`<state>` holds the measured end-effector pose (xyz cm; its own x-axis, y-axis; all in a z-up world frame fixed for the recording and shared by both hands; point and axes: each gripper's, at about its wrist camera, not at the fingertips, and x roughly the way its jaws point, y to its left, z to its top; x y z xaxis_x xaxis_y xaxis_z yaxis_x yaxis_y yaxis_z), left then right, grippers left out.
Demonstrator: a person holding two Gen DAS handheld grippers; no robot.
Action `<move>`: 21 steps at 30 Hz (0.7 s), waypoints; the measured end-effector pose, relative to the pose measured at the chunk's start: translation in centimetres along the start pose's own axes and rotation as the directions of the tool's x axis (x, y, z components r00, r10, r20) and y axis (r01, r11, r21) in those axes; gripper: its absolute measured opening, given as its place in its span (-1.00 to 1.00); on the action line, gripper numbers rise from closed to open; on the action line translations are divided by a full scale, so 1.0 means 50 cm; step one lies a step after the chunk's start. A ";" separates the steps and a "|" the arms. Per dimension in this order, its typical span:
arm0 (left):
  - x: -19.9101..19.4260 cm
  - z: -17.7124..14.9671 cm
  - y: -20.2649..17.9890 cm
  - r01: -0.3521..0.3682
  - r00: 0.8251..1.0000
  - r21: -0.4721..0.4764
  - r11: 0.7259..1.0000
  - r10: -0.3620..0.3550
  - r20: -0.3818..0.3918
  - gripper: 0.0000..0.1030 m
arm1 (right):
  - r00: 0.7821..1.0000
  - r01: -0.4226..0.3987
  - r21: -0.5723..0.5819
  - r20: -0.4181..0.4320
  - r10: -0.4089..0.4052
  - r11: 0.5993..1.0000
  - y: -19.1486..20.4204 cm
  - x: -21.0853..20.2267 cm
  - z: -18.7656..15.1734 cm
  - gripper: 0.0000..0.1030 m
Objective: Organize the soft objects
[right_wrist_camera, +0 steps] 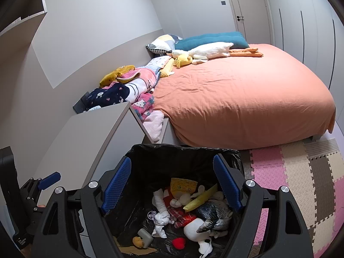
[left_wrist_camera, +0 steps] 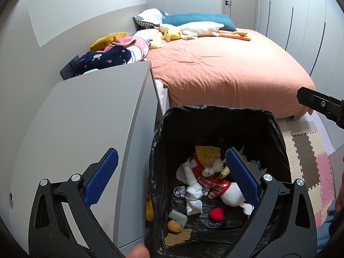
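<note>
A bin with a black liner [left_wrist_camera: 215, 109] [right_wrist_camera: 182, 148] stands on the floor below both grippers. Inside lie several soft toys: a white doll in red plaid [left_wrist_camera: 215, 185], a red heart [left_wrist_camera: 216, 214] [right_wrist_camera: 179, 243], a yellow cloth [left_wrist_camera: 207, 151] and a grey and navy plush [right_wrist_camera: 212, 215]. My left gripper [left_wrist_camera: 171, 153] hangs open over the bin's left rim, with nothing between its blue pads. Over the bin's mouth my right gripper [right_wrist_camera: 172, 160] is also open and holds nothing. On the bed lie a white goose plush [left_wrist_camera: 200, 29] [right_wrist_camera: 210, 50] and a yellow plush [left_wrist_camera: 172, 34] [right_wrist_camera: 182, 60].
A grey cabinet [left_wrist_camera: 86, 118] [right_wrist_camera: 90, 133] stands left of the bin. Crumpled blankets [left_wrist_camera: 120, 51] [right_wrist_camera: 133, 86] are piled along the wall beside the orange bed [left_wrist_camera: 225, 68] [right_wrist_camera: 247, 96]. Foam puzzle mats [left_wrist_camera: 307, 150] [right_wrist_camera: 290, 182] cover the floor at the right.
</note>
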<state>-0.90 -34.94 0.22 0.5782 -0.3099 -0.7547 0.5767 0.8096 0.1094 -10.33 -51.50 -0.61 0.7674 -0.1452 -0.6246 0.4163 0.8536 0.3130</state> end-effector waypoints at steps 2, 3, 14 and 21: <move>-0.001 -0.001 0.002 0.002 1.000 -0.004 1.000 -0.002 0.001 0.88 | 1.000 0.000 -0.001 -0.001 0.000 1.000 0.002 0.001 0.001 0.54; -0.001 0.000 0.003 0.003 1.000 -0.007 1.000 -0.003 0.001 0.88 | 1.000 0.003 -0.001 -0.001 -0.003 1.000 0.002 0.000 0.001 0.54; 0.000 0.000 0.021 0.017 1.000 -0.040 0.999 -0.017 0.001 0.88 | 1.000 0.006 -0.006 -0.004 -0.006 1.000 0.008 0.001 -0.003 0.54; 0.002 -0.001 0.027 0.036 0.999 -0.057 0.998 -0.036 0.005 0.88 | 1.000 0.007 -0.009 -0.007 -0.007 1.000 0.009 0.001 -0.005 0.54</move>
<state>-0.10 -33.87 0.29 0.5603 -0.3411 -0.7548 0.5632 0.8251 0.0453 -10.21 -50.98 -0.69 0.7610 -0.1477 -0.6317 0.4174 0.8570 0.3024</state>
